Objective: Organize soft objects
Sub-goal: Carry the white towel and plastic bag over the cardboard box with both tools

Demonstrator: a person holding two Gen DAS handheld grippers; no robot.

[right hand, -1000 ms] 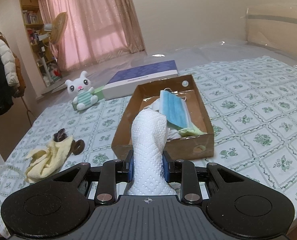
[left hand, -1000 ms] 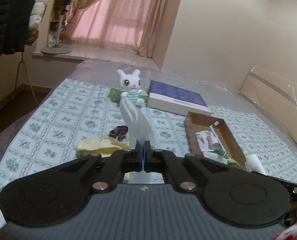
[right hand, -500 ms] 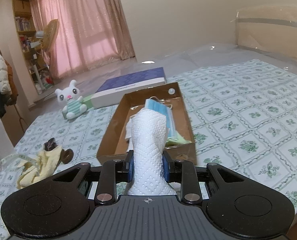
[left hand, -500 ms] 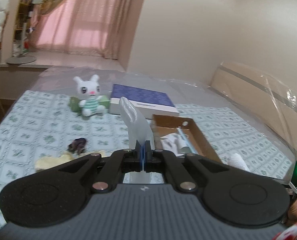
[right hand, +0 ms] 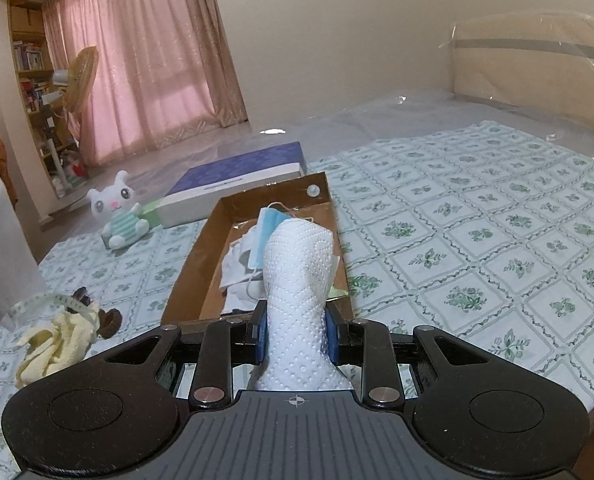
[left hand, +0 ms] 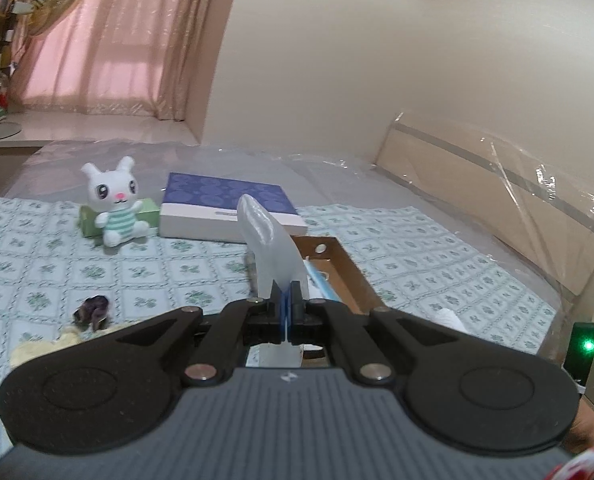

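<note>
A bed with a green-patterned quilt [right hand: 477, 216] filled the room below pink curtains. Left of the right gripper [right hand: 297, 336] lay a crumpled yellow cloth [right hand: 53, 344], half over something dark that was hard to make out. Farther off sat a white bunny plush [right hand: 119, 216]. Straight ahead, the cardboard box [right hand: 201, 268] held a blue mask [right hand: 267, 232], partly hidden by the white dotted paper towel [right hand: 297, 272] the jaws gripped. The left gripper [left hand: 285, 312] was clamped shut on a thin translucent sheet [left hand: 271, 248], which covered part of the box.
</note>
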